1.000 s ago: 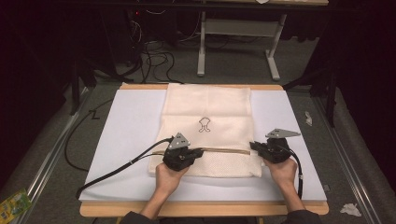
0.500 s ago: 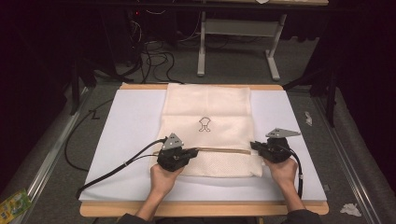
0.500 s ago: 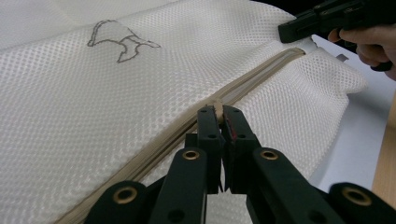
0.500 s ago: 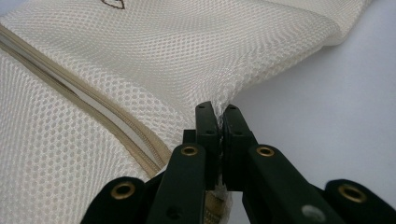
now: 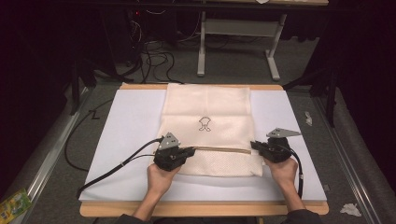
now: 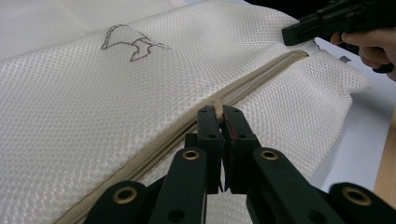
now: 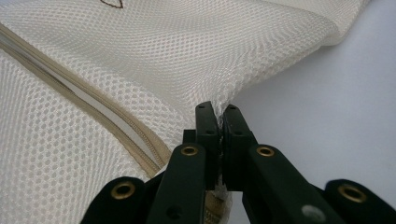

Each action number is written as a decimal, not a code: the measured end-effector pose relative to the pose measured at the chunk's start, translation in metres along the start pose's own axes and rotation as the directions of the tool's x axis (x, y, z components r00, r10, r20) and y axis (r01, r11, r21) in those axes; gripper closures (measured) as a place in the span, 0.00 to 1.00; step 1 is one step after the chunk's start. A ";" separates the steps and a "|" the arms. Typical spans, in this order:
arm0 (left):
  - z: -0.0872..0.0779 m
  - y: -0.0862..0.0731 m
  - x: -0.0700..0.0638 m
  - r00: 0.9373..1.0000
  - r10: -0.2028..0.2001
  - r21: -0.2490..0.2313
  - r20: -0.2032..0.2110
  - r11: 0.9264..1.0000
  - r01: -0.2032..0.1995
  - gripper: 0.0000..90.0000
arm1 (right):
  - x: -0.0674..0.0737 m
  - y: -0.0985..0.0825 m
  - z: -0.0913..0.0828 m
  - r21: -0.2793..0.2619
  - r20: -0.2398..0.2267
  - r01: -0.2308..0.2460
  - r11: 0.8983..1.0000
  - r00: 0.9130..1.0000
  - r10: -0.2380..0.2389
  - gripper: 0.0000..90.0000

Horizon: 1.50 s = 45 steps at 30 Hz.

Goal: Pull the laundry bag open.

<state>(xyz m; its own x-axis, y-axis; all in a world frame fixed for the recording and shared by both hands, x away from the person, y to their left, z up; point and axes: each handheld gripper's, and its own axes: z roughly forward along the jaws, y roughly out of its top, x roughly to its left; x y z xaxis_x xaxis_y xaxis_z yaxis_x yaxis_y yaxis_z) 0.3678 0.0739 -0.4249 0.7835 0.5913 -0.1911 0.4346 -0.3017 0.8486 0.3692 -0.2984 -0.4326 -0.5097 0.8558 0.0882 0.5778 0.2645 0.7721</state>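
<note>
A cream mesh bag with a small dark outline print lies flat on the white table cover. A tan zipper runs across its near part. My left gripper is shut on the zipper pull near the bag's left side. In the left gripper view the zipper stretches away toward the other gripper. My right gripper is shut on the bag's right edge at the zipper's end, with mesh pinched between its jaws. Behind the pull the zipper gapes slightly.
The white cover sits on a wooden board. Black cables trail left from my left gripper. A table frame and cables stand on the floor beyond. Litter lies at the lower left and paper scraps at the right.
My left gripper has slid leftward along the zipper with the pull, from mid-bag toward the bag's left edge. The right gripper has stayed put.
</note>
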 end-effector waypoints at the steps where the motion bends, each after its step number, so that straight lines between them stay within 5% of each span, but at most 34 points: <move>1: 0.000 0.000 0.000 1.000 0.000 0.001 0.000 1.000 0.000 0.97 | 0.000 0.000 0.000 0.001 -0.002 0.003 1.000 1.000 -0.003 0.99; 45: -0.034 -0.008 0.021 0.998 -0.050 -0.041 -0.046 0.998 0.048 0.97 | -0.004 0.000 -0.001 0.012 0.013 -0.001 1.000 1.000 0.001 0.99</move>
<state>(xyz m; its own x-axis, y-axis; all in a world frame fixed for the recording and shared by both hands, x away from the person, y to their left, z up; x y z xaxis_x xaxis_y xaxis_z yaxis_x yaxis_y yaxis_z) 0.3660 0.1142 -0.4187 0.7399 0.6390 -0.2101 0.4529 -0.2423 0.8580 0.3706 -0.3027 -0.4328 -0.5013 0.8615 0.0807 0.5860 0.2695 0.7642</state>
